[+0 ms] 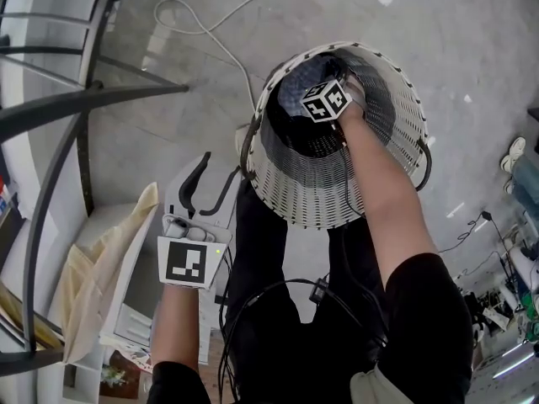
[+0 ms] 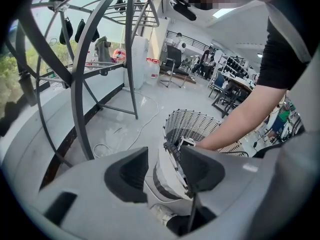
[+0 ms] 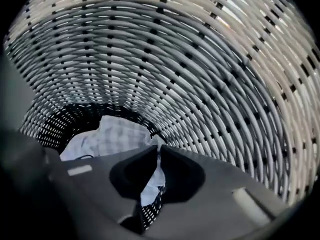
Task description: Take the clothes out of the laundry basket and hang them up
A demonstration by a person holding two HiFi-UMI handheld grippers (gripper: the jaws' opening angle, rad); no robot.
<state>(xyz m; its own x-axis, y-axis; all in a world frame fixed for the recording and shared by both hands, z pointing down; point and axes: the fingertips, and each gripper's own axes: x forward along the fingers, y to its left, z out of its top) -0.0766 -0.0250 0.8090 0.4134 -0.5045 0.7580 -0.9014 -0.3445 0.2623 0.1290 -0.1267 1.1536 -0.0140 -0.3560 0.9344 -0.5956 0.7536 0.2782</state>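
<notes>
The right gripper (image 3: 159, 156) is deep inside the basket (image 1: 312, 192), its fingers pinching a fold of the pale checked cloth (image 3: 112, 136) that lies at the bottom. The left gripper (image 1: 209, 194) hangs at the basket's 8 o'clock, fingers spread with nothing between them.

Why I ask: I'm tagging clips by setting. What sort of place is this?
Probably an open-plan lab or workshop, not a home: desks and people behind, a cable trailing over the polished floor, a metal drying rack near the laundry basket.
</notes>
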